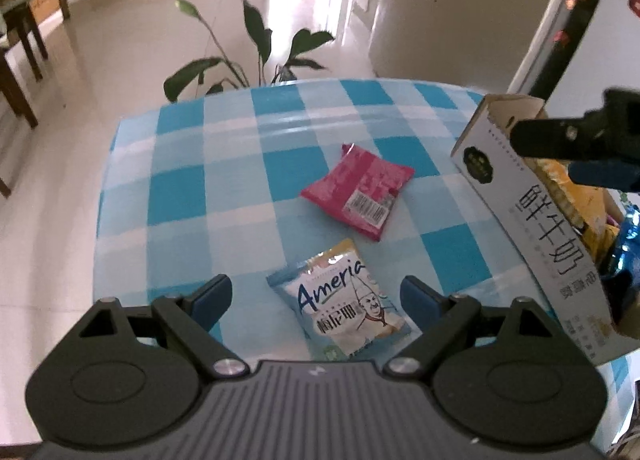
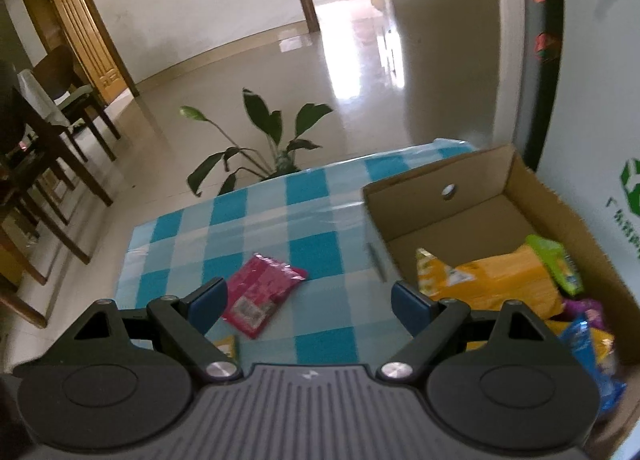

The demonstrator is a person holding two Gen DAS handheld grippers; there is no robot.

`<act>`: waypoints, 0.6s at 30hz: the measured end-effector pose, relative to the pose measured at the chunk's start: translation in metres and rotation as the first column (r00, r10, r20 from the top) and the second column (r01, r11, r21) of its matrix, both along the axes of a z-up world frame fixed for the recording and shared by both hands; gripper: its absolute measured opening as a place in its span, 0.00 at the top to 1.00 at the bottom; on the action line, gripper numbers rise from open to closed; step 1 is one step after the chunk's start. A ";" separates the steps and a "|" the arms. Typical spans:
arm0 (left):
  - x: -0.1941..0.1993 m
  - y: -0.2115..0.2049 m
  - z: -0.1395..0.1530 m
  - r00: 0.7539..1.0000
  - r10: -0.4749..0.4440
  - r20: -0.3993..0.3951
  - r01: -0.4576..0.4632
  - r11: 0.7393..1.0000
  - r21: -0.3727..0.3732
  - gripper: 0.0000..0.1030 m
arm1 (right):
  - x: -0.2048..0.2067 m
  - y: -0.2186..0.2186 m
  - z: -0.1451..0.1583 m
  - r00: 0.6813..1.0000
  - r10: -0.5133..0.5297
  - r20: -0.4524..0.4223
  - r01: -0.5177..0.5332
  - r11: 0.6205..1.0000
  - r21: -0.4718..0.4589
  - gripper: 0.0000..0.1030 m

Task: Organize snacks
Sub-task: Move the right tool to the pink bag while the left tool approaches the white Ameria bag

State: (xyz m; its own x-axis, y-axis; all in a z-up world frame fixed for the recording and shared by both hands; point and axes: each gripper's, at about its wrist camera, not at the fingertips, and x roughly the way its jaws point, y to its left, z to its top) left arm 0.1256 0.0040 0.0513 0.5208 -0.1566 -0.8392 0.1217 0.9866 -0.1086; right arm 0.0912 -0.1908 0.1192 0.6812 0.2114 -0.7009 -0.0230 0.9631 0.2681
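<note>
Left wrist view: the left gripper hangs over the checked cloth with jaws wide apart, nothing between the pads and nothing touched. The white packet lies flat on the cloth below the gap, nearer the right finger. The pink packet lies farther out, barcode side up, apart from the white one. The box stands at the right edge of the cloth, packets inside. The right gripper shows above the box's near wall; only part of it is in frame.

Right wrist view: the right gripper is also wide open and holds nothing. The pink packet lies on the cloth just inside the left finger, not touched. The box sits to the right, open-topped, with yellow, green, purple and blue packets at its near end. A plant stands beyond the cloth's far edge.
</note>
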 end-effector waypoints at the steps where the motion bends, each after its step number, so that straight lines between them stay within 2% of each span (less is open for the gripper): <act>1: 0.001 -0.002 -0.002 1.000 -0.002 -0.006 0.002 1.000 -0.010 0.12 | 0.001 0.002 0.000 1.000 0.003 -0.002 -0.003 1.000 0.005 0.11; 3: 0.004 -0.006 -0.006 1.000 -0.013 -0.011 0.012 1.000 -0.026 0.12 | 0.002 0.007 -0.001 1.000 0.006 -0.005 -0.006 1.000 0.004 0.11; 6: 0.008 -0.012 -0.011 1.000 -0.016 0.000 0.016 1.000 -0.011 0.12 | 0.004 0.013 -0.004 1.000 0.010 -0.015 -0.010 1.000 -0.001 0.11; 8: 0.010 -0.017 -0.017 1.000 -0.024 0.002 0.024 0.999 0.023 0.12 | 0.005 0.016 -0.006 1.000 0.013 -0.020 -0.013 1.000 -0.006 0.11; 13: 0.010 -0.019 -0.034 0.998 -0.023 -0.060 0.027 0.997 0.077 0.12 | 0.010 0.021 -0.011 0.999 0.011 -0.036 -0.011 1.000 0.000 0.11; 18: 0.010 0.002 -0.035 0.998 0.024 -0.053 -0.017 0.992 0.128 0.12 | 0.017 0.025 -0.018 0.998 0.012 -0.056 -0.011 1.000 0.020 0.11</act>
